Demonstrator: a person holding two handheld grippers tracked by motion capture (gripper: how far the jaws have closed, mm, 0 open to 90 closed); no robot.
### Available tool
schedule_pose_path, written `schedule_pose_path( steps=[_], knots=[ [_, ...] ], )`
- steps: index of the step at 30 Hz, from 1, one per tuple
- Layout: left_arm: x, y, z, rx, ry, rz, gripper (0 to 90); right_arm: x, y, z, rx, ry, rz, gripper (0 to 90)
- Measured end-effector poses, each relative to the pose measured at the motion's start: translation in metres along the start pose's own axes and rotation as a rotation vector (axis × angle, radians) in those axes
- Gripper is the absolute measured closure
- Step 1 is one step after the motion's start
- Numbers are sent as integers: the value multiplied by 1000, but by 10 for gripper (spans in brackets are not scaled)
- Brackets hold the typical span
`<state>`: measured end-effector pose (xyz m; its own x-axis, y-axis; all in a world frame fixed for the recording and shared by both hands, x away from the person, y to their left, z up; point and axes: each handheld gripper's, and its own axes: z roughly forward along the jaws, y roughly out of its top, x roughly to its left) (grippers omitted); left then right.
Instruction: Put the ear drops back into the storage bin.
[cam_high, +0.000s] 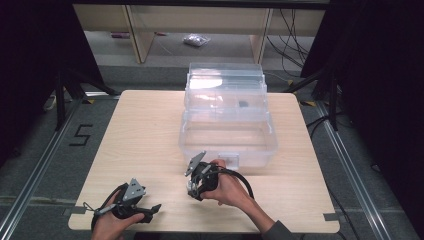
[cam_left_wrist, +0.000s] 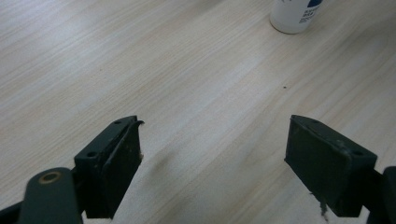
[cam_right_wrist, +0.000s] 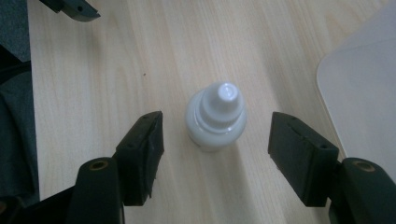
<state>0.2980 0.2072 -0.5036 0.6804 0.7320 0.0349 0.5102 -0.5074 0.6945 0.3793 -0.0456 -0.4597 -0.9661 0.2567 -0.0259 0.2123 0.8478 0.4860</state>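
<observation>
Right gripper (cam_right_wrist: 215, 140) is hanging over the small white bottle (cam_right_wrist: 216, 122), pointing down at it, with the bottle standing upright between its two jaws. Neither pad is touching the bottle: bare wood is showing on both sides of it, so the jaws are standing apart with nothing grasped. In the high view this gripper (cam_high: 196, 186) is sitting just in front of the clear plastic box (cam_high: 227, 120), near its front wall, and the box's pale corner is showing off to the right of the jaws in the right gripper view.

Left gripper (cam_left_wrist: 212, 158) is lying low over the table (cam_high: 140, 130), well to the side of the other hand (cam_high: 230, 187), its jaws spread wide and holding nothing. Far ahead of those jaws, at the top edge of the left gripper view, the base of the white bottle (cam_left_wrist: 294, 16) with a blue label is standing on the wood.

The clear box is standing with its lid raised behind it; a small dark thing (cam_high: 243, 104) is lying in its upper tray, too small to make out
</observation>
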Motion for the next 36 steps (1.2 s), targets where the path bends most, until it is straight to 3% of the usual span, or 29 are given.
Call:
schedule_pose_path(
  steps=[2, 4, 5, 6, 7, 8, 9, 12, 14, 15, 16, 17, 20, 21, 25, 28, 29, 33, 36],
  knots=[
    [-2, 0, 1, -21, -10, -33, 177, -1, 2, 3, 1, 15, -17, 380],
    [0, 0, 0, -14, 0, -10, 177, 1, 3, 5, 12, 10, 2, 387],
    [-1, 0, 1, -19, -8, -27, 177, -2, 4, 7, 7, 15, -36, 389],
    [0, 0, 1, -6, 11, -7, 177, 1, 5, 9, 18, 14, -7, 391],
    [0, 0, 1, -9, 2, -14, 177, 2, 6, 11, 28, 15, 5, 416],
    [0, 0, 1, -9, 2, -14, 177, 0, 7, 12, 23, 5, -35, 431],
    [-1, 0, 0, -17, -5, -12, 177, 1, 7, 14, 34, 10, -6, 447],
    [0, 0, 0, -17, -4, -20, 177, 2, 8, 15, 46, 15, -8, 462],
    [-1, 0, 0, -11, -5, -15, 177, -1, 10, 17, 57, -6, -46, 501],
    [0, 0, 0, -6, -5, -4, 177, 1, 9, 18, 65, 7, -17, 531],
    [0, 0, 0, -6, -5, -4, 177, 1, 9, 18, 65, 7, -17, 531],
    [-2, 0, 1, -21, -12, -28, 177, 0, 9, 20, 61, 14, -33, 590],
    [-1, 0, 0, -10, -12, -20, 177, 1, 9, 20, 64, 18, -29, 599],
    [1, 0, 0, 2, 5, 4, 177, 3, 10, 19, 79, 10, -39, 600],
    [0, 0, 0, -12, -8, -19, 178, 3, 11, 13, 71, -3, -52, 601],
    [0, 0, 0, -12, -10, -10, 178, 2, 11, 7, 63, 2, -45, 601],
    [4, 0, -3, 28, -11, 34, 177, -2, 10, 1, 54, -3, -60, 601],
    [4, 0, -3, 27, -10, 31, 178, -6, 6, -12, 52, -6, -29, 602],
    [3, 0, -3, 25, -9, 29, 178, -9, 4, -18, 36, 3, -41, 601]
  ],
)
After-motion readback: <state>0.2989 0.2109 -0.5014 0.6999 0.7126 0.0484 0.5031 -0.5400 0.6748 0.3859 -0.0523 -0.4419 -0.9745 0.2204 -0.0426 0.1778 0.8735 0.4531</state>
